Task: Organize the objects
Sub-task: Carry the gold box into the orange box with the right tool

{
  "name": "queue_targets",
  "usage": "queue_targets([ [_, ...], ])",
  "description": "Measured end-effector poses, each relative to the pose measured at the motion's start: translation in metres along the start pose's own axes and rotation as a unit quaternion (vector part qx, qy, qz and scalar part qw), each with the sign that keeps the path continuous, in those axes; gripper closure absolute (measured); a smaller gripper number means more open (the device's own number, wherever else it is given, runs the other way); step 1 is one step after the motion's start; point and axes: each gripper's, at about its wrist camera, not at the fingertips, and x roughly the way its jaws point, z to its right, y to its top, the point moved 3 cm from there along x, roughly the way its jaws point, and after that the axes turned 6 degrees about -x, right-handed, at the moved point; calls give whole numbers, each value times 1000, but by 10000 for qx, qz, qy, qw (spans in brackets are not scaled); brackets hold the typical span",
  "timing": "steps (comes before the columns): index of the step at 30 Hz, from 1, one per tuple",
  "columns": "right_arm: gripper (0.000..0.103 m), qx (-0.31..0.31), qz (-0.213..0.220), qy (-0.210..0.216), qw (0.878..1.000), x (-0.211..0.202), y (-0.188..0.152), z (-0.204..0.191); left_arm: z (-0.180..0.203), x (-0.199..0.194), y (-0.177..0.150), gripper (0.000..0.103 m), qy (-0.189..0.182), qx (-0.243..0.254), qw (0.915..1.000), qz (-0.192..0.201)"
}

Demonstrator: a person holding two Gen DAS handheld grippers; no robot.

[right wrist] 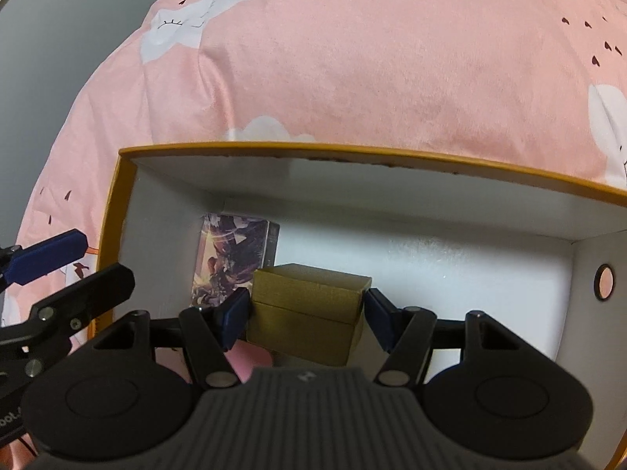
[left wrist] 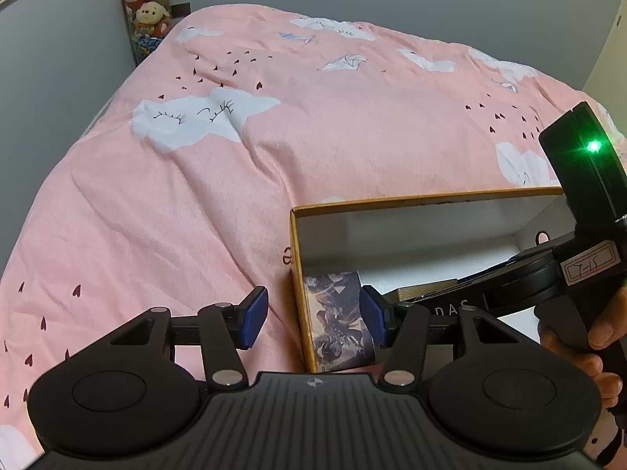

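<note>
An open cardboard box with an orange rim [right wrist: 352, 150] and white inside lies on the pink bed. A printed card pack [right wrist: 235, 254] lies inside at its left wall; it also shows in the left wrist view [left wrist: 337, 317]. My right gripper [right wrist: 307, 315] is inside the box, shut on a small gold box [right wrist: 309, 305]. My left gripper [left wrist: 315, 321] is open and straddles the cardboard box's left wall [left wrist: 298, 274], one finger outside, one inside beside the card pack.
The pink duvet [left wrist: 274, 137] with white clouds covers the bed. A column of plush toys [left wrist: 147, 4] stands in the far left corner by the grey wall. The right gripper's body [left wrist: 580, 203] is at the right of the left view.
</note>
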Motion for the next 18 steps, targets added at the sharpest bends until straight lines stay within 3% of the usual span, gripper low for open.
queue_targets([
  [5, 34, -87, 96, -81, 9999, -3, -7, -1, 0, 2, -3, 41, -16, -41, 10000, -22],
  [11, 29, -261, 256, -515, 9980, -7, -22, -13, 1, 6, -8, 42, 47, -67, 10000, -41],
  [18, 39, -301, 271, -622, 9972, 4, -35, -19, -1, 7, -15, 42, 20, -132, 9999, -78],
])
